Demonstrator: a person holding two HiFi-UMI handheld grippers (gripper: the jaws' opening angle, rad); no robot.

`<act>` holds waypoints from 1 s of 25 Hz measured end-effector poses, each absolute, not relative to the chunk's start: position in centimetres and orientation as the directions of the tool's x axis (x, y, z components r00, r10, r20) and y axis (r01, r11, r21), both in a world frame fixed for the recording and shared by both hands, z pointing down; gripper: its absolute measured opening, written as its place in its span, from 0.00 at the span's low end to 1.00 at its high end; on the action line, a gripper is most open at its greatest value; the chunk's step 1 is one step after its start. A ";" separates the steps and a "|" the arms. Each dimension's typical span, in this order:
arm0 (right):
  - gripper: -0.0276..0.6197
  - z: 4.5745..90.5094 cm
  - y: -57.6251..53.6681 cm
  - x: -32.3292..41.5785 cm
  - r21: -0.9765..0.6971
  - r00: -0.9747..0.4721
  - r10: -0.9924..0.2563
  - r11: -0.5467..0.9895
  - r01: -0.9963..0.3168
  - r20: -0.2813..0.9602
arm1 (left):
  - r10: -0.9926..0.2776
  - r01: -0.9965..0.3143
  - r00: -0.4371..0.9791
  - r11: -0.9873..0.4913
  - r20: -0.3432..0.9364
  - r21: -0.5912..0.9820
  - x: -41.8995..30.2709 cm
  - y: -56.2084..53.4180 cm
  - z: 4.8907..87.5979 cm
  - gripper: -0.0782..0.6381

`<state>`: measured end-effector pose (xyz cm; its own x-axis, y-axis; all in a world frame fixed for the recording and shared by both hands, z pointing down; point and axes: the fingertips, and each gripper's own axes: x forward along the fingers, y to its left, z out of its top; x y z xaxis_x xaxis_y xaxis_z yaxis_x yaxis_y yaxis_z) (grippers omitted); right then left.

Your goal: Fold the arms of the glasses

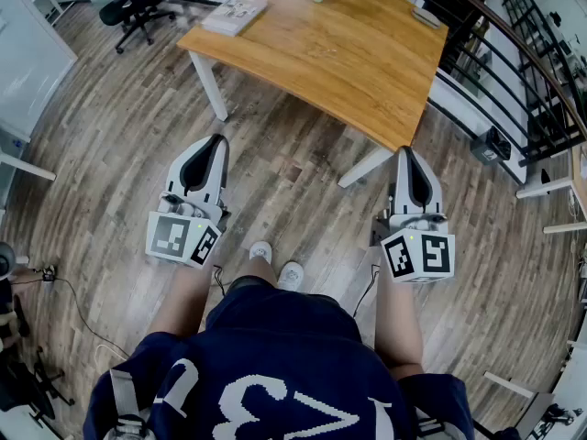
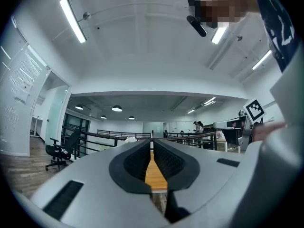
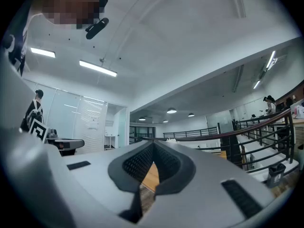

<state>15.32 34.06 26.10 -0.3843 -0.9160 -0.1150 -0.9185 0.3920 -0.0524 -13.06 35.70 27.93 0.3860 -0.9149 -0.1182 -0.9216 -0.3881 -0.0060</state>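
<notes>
Left gripper point(image 1: 215, 143) and right gripper point(image 1: 406, 152): jaws together, nothing between them, both held short of the wooden table point(image 1: 348, 53). I cannot pick out the glasses with confidence. A small dark item point(image 1: 425, 16) at the table's far right edge is too small to identify.

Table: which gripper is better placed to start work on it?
Right, probably. The right gripper ends at the near corner of the table; the left gripper is over floor, short of it. Both are shut and empty. A small dark item, perhaps the glasses, lies at the table's right edge.
</notes>
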 end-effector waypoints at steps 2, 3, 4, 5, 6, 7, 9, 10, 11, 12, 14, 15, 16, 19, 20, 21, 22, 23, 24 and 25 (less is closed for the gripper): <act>0.08 25.8 34.7 15.8 -0.058 -0.397 -0.909 0.406 -0.912 -0.127 | -0.916 -0.923 0.382 -0.385 -0.121 -0.004 -12.2 36.2 27.9 0.15; 0.08 25.7 35.1 16.1 -0.062 -0.401 -0.907 0.411 -0.910 -0.133 | -0.916 -0.923 0.383 -0.385 -0.122 -0.003 -11.8 36.5 27.9 0.15; 0.08 25.6 35.5 16.3 -0.066 -0.404 -0.904 0.416 -0.907 -0.140 | -0.915 -0.922 0.385 -0.388 -0.123 -0.004 -11.3 36.7 27.9 0.15; 0.08 25.4 35.9 16.5 -0.069 -0.408 -0.901 0.421 -0.904 -0.148 | -0.913 -0.920 0.389 -0.392 -0.123 -0.007 -10.8 37.0 27.9 0.15; 0.08 25.3 36.2 16.6 -0.071 -0.414 -0.897 0.428 -0.901 -0.157 | -0.911 -0.918 0.394 -0.395 -0.124 -0.010 -10.4 37.3 27.9 0.15; 0.08 25.1 36.5 16.6 -0.073 -0.422 -0.891 0.438 -0.896 -0.166 | -0.910 -0.917 0.397 -0.398 -0.124 -0.015 -10.1 37.5 27.8 0.15; 0.08 24.9 36.8 16.6 -0.083 -0.435 -0.883 0.454 -0.887 -0.179 | -0.909 -0.917 0.397 -0.398 -0.122 -0.021 -9.8 37.8 27.7 0.15; 0.08 24.8 36.8 16.6 -0.089 -0.437 -0.880 0.458 -0.885 -0.185 | -0.910 -0.918 0.396 -0.396 -0.120 -0.023 -9.8 37.8 27.6 0.15; 0.08 24.7 36.7 16.6 -0.096 -0.436 -0.879 0.459 -0.883 -0.192 | -0.911 -0.919 0.394 -0.394 -0.119 -0.025 -9.8 37.8 27.6 0.15; 0.08 24.7 36.5 16.7 -0.105 -0.431 -0.880 0.456 -0.884 -0.200 | -0.912 -0.919 0.393 -0.393 -0.118 -0.026 -9.9 37.8 27.5 0.15; 0.08 24.7 36.1 16.9 -0.125 -0.417 -0.883 0.449 -0.885 -0.215 | -0.914 -0.920 0.390 -0.390 -0.113 -0.027 -10.0 37.4 27.7 0.15; 0.08 24.7 35.8 16.9 -0.134 -0.414 -0.883 0.448 -0.884 -0.221 | -0.914 -0.921 0.389 -0.389 -0.110 -0.026 -10.0 37.1 27.9 0.15; 0.08 24.6 35.4 16.9 -0.138 -0.414 -0.882 0.449 -0.883 -0.226 | -0.915 -0.921 0.389 -0.389 -0.109 -0.025 -10.1 36.7 28.0 0.15; 0.08 24.6 33.9 16.6 -0.126 -0.414 -0.881 0.449 -0.885 -0.229 | -0.913 -0.919 0.393 -0.393 -0.111 -0.020 -10.2 34.9 28.3 0.15; 0.09 24.5 33.4 16.5 -0.120 -0.412 -0.882 0.445 -0.887 -0.229 | -0.911 -0.918 0.396 -0.397 -0.112 -0.018 -10.3 34.2 28.4 0.15; 0.08 24.5 32.7 16.4 -0.117 -0.409 -0.883 0.442 -0.889 -0.230 | -0.910 -0.916 0.400 -0.401 -0.113 -0.016 -10.4 33.3 28.4 0.15; 0.08 24.4 31.9 16.3 -0.116 -0.405 -0.885 0.438 -0.891 -0.230 | -0.908 -0.914 0.404 -0.405 -0.114 -0.014 -10.5 32.4 28.5 0.15; 0.08 24.3 31.0 16.1 -0.117 -0.400 -0.887 0.434 -0.893 -0.232 | -0.905 -0.912 0.409 -0.410 -0.116 -0.013 -10.6 31.3 28.5 0.15; 0.08 24.1 29.9 16.0 -0.118 -0.392 -0.889 0.427 -0.896 -0.236 | -0.903 -0.910 0.414 -0.415 -0.117 -0.012 -10.7 30.1 28.5 0.15; 0.08 23.9 28.8 15.9 -0.117 -0.381 -0.892 0.417 -0.901 -0.243 | -0.900 -0.907 0.419 -0.421 -0.118 -0.012 -10.8 28.7 28.4 0.15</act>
